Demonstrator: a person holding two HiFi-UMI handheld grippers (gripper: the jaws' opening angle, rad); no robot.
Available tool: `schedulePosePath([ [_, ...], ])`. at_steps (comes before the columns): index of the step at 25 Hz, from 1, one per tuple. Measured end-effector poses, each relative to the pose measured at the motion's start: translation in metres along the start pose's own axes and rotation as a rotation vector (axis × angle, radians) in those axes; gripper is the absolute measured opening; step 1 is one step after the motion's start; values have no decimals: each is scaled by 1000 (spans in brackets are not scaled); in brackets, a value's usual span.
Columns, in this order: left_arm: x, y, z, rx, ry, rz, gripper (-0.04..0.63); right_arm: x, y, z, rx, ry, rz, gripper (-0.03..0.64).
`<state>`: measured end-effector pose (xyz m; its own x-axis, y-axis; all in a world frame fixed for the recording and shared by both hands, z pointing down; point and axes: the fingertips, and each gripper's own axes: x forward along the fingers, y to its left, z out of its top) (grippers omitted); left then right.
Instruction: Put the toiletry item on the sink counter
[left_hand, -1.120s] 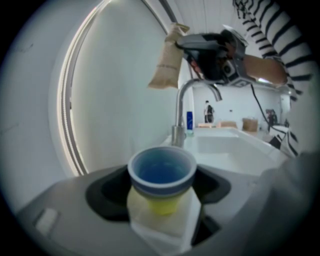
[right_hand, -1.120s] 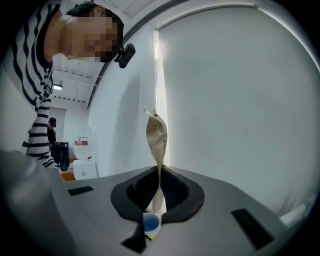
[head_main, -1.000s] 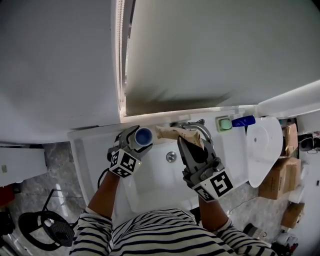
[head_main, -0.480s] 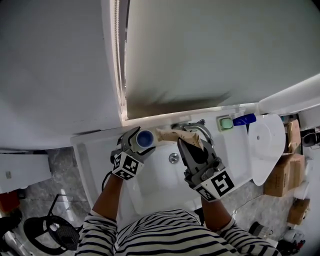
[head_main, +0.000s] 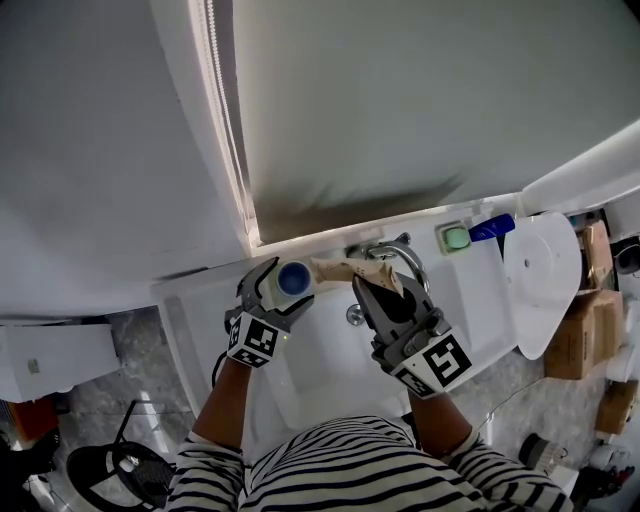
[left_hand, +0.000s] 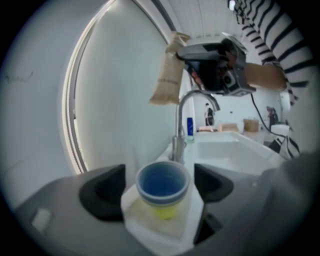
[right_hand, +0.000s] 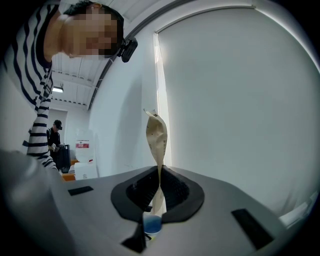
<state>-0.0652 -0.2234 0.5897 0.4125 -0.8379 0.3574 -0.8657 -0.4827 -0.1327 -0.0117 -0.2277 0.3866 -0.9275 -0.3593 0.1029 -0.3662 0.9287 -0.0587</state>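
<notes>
A small blue cup (head_main: 293, 277) stands on the white sink counter (head_main: 205, 300) at the back left corner of the basin. My left gripper (head_main: 283, 285) is around it, and its jaws have just been opening. In the left gripper view the cup (left_hand: 162, 184) stands between the pads (left_hand: 106, 192) with a gap on each side. My right gripper (head_main: 368, 285) is shut on a beige paper pouch (head_main: 343, 269). It holds the pouch over the basin beside the tap (head_main: 397, 257). In the right gripper view the pouch (right_hand: 156, 137) rises from the closed jaws.
The sink basin (head_main: 325, 360) lies below both grippers. A green soap dish (head_main: 456, 238) and a blue bottle (head_main: 492, 228) stand at the counter's back right. A white toilet lid (head_main: 543, 280) and cardboard boxes (head_main: 585, 340) are at the right. A mirror with a lit edge (head_main: 225, 150) rises behind.
The left jaws stand a little wider round the blue cup. The right gripper and its pouch have kept their place. The head view has tilted slightly.
</notes>
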Motion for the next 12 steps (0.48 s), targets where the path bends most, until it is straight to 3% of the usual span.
schedulePosePath([
  [7, -22, 5, 32, 10, -66, 35, 409, -5, 5, 10, -6, -26, 2, 14],
  [12, -40, 6, 52, 13, -100, 65, 299, -12, 11, 18, -12, -47, 4, 14],
])
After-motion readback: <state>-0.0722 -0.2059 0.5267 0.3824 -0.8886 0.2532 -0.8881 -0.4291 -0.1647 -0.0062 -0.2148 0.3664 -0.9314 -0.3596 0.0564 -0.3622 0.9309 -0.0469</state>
